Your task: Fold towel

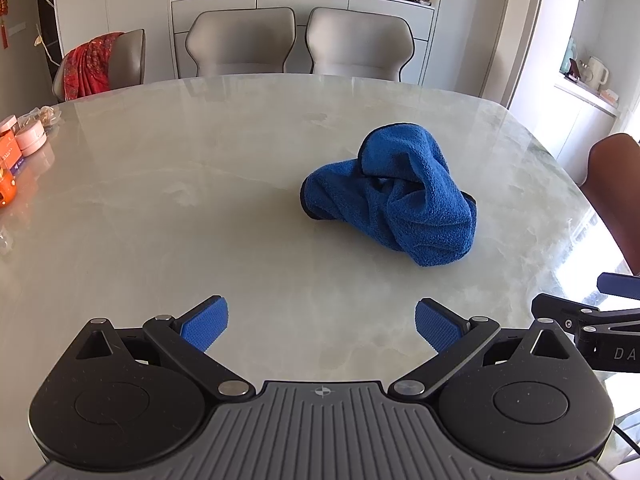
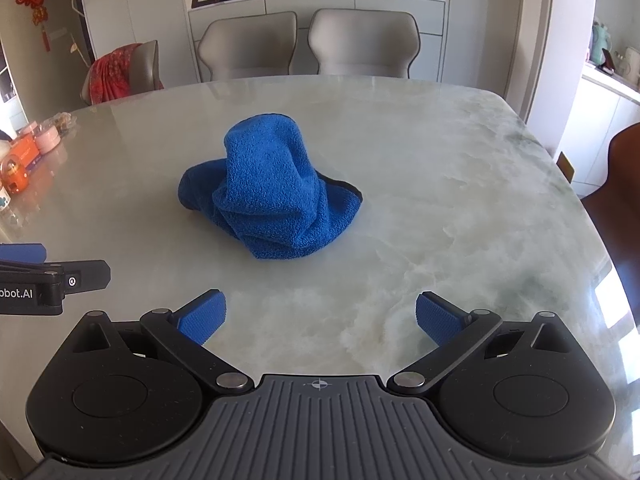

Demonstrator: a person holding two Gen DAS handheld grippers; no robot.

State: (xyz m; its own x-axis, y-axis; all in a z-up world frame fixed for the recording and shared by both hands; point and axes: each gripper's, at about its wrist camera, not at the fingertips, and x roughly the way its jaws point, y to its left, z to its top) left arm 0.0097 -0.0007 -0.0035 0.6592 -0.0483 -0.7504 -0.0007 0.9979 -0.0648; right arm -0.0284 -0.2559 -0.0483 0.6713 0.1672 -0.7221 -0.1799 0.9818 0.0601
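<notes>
A blue towel point(image 1: 394, 194) lies crumpled in a heap on the pale marble table point(image 1: 200, 208); in the right wrist view the same towel point(image 2: 272, 196) sits ahead and a little left. My left gripper point(image 1: 322, 324) hovers over the near part of the table, open and empty, with the towel ahead to its right. My right gripper point(image 2: 320, 318) is open too, nothing between its blue pads, well short of the towel. Each gripper shows at the edge of the other's view: the right one point(image 1: 600, 320) and the left one point(image 2: 48, 276).
Two grey chairs point(image 1: 296, 44) stand at the table's far side, and another chair with a red cloth point(image 1: 94, 66) is at the far left. Pink jars and orange boxes point(image 1: 20, 144) crowd the left edge. A brown chair point(image 1: 616, 192) stands at the right.
</notes>
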